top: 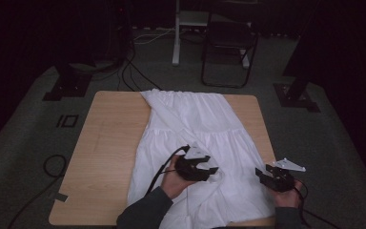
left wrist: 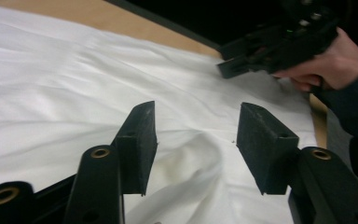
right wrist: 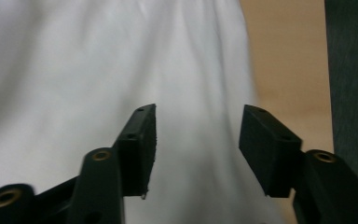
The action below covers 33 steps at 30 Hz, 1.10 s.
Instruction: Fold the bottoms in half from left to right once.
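Garment: we see a white dress (top: 198,143) spread on the counter (top: 109,143), its narrow top toward the far edge and its wide hem spilling over the near edge.
Landmark: we place everything else relative to the dress.
Left gripper (left wrist: 196,135): we have it over the lower middle of the dress, jaws spread with a raised fold of cloth lying between them; the pads do not press it.
Right gripper (right wrist: 198,140): we hold it at the dress's near right edge, jaws spread over flat white cloth, pinching nothing.
Other view: in the high view the left gripper (top: 214,170) sits on the skirt and the right gripper (top: 262,175) just at the skirt's right border.
Step in hand: we judge this to be a re-grip, with both jaws apart and new hold points being picked for smoothing or folding the skirt.
Doing it well: we would lower the left jaws around the raised fold so they catch one layer, not a bunch.
Doing it well, right side: we would seat the right jaws on the hem edge itself, then pull evenly away from the left so the wrinkles flatten.
Risk: an uneven pull could drag the dress off the near edge.
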### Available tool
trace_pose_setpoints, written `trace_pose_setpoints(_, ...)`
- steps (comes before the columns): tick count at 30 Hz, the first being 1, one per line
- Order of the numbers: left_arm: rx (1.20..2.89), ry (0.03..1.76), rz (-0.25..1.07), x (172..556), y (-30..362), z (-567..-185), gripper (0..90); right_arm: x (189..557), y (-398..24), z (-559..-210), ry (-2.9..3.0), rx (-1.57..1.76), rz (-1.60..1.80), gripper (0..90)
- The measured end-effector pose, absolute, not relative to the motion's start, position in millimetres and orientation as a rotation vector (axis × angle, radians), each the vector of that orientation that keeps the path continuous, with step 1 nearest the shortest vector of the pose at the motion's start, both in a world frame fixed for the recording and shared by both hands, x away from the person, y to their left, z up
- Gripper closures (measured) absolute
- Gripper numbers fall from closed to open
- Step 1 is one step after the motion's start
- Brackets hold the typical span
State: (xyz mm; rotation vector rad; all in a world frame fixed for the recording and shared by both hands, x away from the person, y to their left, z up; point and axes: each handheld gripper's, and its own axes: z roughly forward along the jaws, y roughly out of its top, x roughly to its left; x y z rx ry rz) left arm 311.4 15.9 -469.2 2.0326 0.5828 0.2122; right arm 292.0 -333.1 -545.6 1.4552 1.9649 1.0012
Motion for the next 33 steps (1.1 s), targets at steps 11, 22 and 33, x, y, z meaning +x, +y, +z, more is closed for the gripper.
trace_pose_setpoints(11,1.984,0.971,0.501,305.1,151.5,-490.4,44.4,285.0,-246.8,-513.2,2.106,1.188,1.204,46.6)
trace_pose_setpoints(22,1.949,1.308,0.407,307.7,228.2,-555.1,42.8,301.7,-205.1,-540.1,2.277,1.171,1.135,53.1)
trace_pose_setpoints(33,2.0,1.139,0.418,307.1,204.3,-539.7,88.6,296.5,-208.3,-533.4,2.28,1.113,1.149,87.3)
